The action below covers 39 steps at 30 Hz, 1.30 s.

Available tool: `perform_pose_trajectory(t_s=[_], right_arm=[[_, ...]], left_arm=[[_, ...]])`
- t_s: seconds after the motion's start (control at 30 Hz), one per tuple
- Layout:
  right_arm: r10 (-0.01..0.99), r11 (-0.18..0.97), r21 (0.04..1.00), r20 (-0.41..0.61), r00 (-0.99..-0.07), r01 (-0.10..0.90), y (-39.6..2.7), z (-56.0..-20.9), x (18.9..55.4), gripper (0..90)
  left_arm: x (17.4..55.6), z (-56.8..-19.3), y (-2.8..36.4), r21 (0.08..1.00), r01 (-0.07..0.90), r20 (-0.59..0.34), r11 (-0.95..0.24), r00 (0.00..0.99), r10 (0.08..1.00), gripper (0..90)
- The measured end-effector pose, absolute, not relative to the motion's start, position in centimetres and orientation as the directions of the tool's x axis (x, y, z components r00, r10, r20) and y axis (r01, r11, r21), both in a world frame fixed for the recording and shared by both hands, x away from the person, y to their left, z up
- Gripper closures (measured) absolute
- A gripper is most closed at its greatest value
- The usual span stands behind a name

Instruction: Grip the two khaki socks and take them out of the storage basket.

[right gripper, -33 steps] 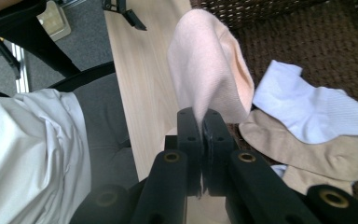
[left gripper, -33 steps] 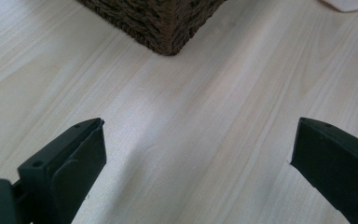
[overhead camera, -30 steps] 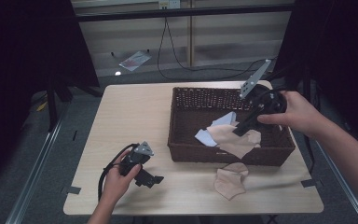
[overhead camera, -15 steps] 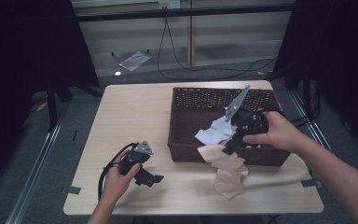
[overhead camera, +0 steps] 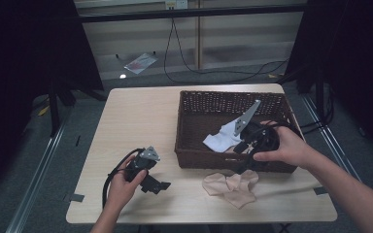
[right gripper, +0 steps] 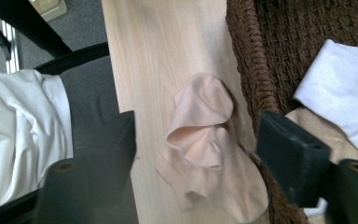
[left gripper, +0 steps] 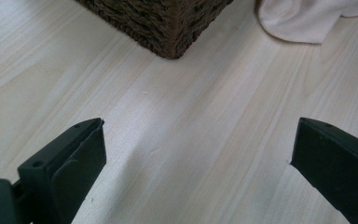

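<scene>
With its jaws just spreading, the right tool is hovering over the released beige sock, risking snagging it upward.

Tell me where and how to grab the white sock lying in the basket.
Take the white sock by its raised, crumpled middle, coming straight down from above with the jaws set across the fold. It lies flat on the floor of the wicker basket, whose walls block a sideways approach. The right gripper, jaws just opened and holding nothing, hangs nearest, at the front wall.
</scene>
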State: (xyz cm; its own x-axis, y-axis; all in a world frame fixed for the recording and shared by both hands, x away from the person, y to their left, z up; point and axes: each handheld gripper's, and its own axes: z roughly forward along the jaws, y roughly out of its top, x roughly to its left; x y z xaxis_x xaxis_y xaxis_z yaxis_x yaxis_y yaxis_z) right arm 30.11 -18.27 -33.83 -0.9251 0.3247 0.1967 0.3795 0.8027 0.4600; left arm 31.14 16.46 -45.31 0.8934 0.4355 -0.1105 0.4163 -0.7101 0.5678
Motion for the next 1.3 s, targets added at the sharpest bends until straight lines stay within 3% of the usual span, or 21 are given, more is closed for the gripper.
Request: perform_pose_trajectory(t_s=[0.27,0.87,1.3], right_arm=[[0.362,0.774,0.492,0.174,-0.916,0.399,-19.7,-34.3,29.5,13.8],[0.359,0.754,0.528,0.168,-0.918,0.392,-22.9,-36.6,27.9,9.0],[0.340,0.742,0.552,0.178,-0.923,0.380,-24.5,-40.5,26.6,7.6]], left_arm=[[31.1,-45.3,16.5,0.563,0.416,-0.110,-0.714,0.894,0.434,2.6],[31.0,-45.4,16.3,0.580,0.434,-0.123,-0.689,0.883,0.452,2.6],[31.1,-45.4,16.4,0.561,0.410,-0.105,-0.719,0.897,0.429,2.6]])
